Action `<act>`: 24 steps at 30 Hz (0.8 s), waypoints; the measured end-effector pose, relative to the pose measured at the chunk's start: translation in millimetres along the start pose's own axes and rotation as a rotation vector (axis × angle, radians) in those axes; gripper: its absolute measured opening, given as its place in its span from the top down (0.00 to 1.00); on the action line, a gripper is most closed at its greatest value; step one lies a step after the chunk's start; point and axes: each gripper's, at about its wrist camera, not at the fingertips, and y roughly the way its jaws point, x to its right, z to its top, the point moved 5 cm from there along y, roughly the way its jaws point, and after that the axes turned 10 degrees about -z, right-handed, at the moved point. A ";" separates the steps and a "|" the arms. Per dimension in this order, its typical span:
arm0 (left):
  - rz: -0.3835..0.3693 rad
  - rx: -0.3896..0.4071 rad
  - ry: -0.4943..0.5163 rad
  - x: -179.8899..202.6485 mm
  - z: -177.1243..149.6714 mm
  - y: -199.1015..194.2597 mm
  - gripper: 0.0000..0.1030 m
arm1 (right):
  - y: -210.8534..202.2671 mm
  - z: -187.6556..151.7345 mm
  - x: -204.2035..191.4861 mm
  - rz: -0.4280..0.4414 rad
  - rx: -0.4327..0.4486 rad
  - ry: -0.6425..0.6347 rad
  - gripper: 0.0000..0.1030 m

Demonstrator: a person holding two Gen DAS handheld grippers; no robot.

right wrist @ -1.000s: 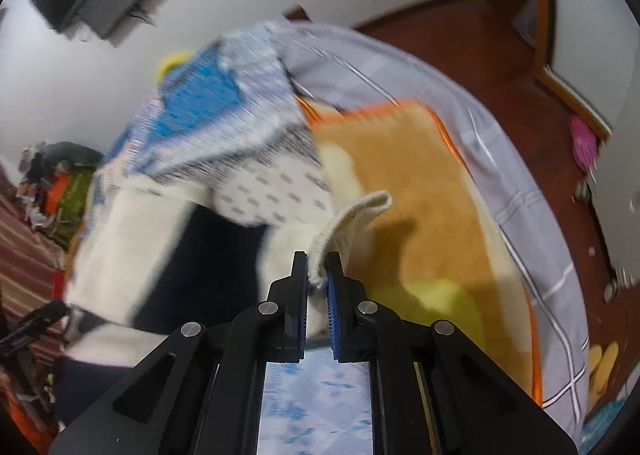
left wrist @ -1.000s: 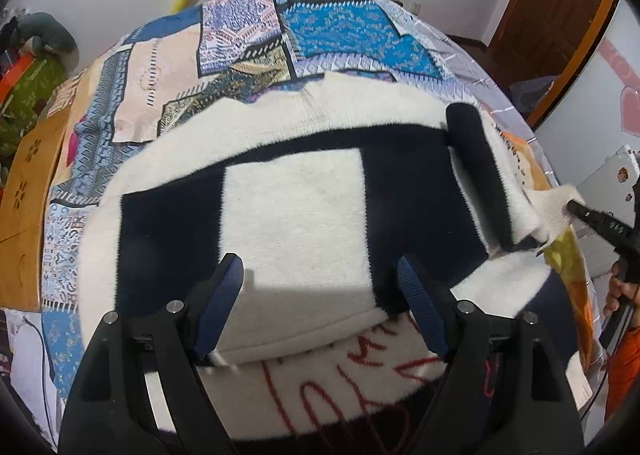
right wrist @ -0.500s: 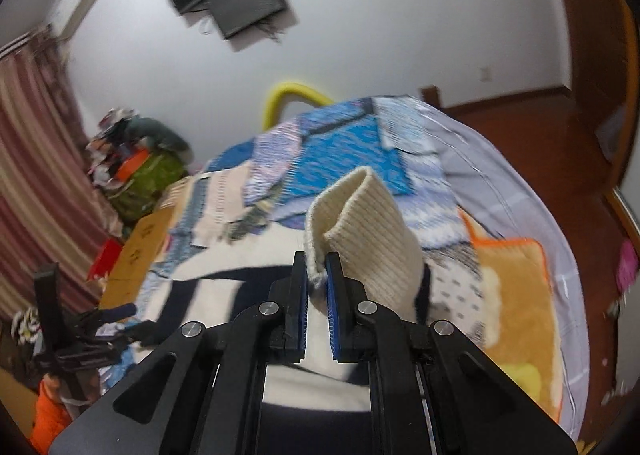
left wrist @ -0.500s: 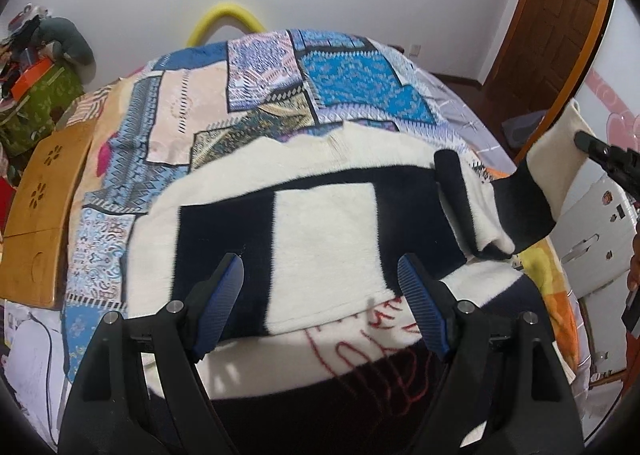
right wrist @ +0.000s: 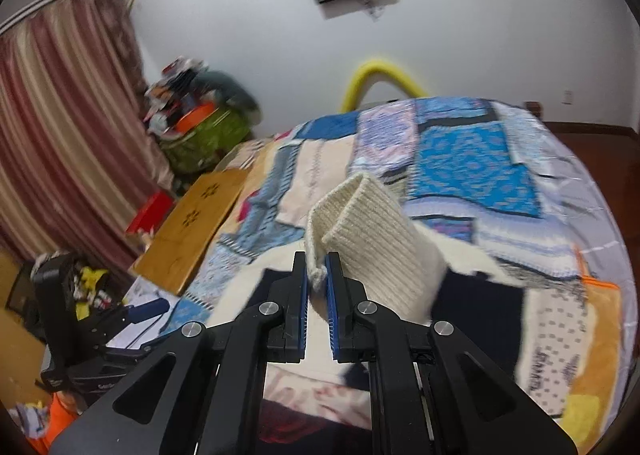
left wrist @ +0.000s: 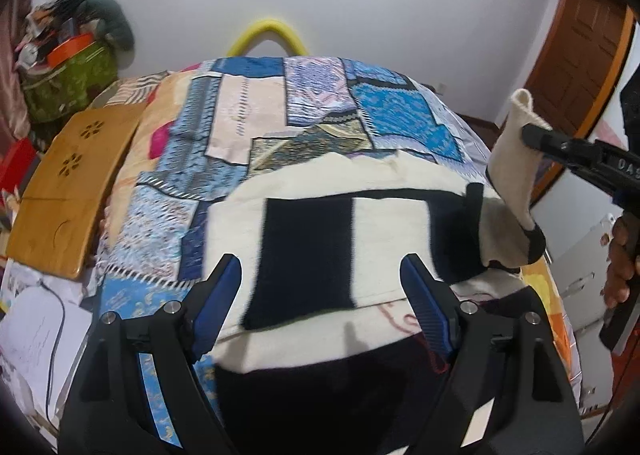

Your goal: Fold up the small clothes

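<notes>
Right now the right gripper (right wrist: 316, 279) is clamped on the cream ribbed-knit sleeve cuff (right wrist: 372, 231), lifted at the right of the cream-and-navy block-patterned knitted sweater (left wrist: 344, 239) spread across the patchwork bedspread (left wrist: 320, 111), while the nearer left gripper (left wrist: 320, 287) hangs above it, jaws apart and empty.

A bed (left wrist: 476, 143) is carrying everything here, its grey checked sheet showing along the far right edge. A patchwork quilt (left wrist: 320, 107) in blues, creams and pinks is lying across most of it. A cream and navy block-patterned sweater (left wrist: 312, 239) is lying on the quilt at the near end. A wooden lap tray (left wrist: 68, 191) is resting on the left side, and an orange fleece blanket (right wrist: 600, 319) is spreading over the right side.
</notes>
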 end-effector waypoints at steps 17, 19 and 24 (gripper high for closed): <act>0.033 0.036 -0.131 -68.4 -19.1 -36.5 0.19 | 89.4 -42.3 -116.4 0.097 -0.228 -0.169 0.89; 0.034 0.032 -0.131 -69.0 -20.1 -35.9 0.19 | 90.7 -45.6 -119.7 0.095 -0.236 -0.177 0.89; 0.038 0.018 -0.126 -67.7 -19.8 -30.1 0.19 | 82.3 -41.4 -116.7 0.106 -0.245 -0.170 0.77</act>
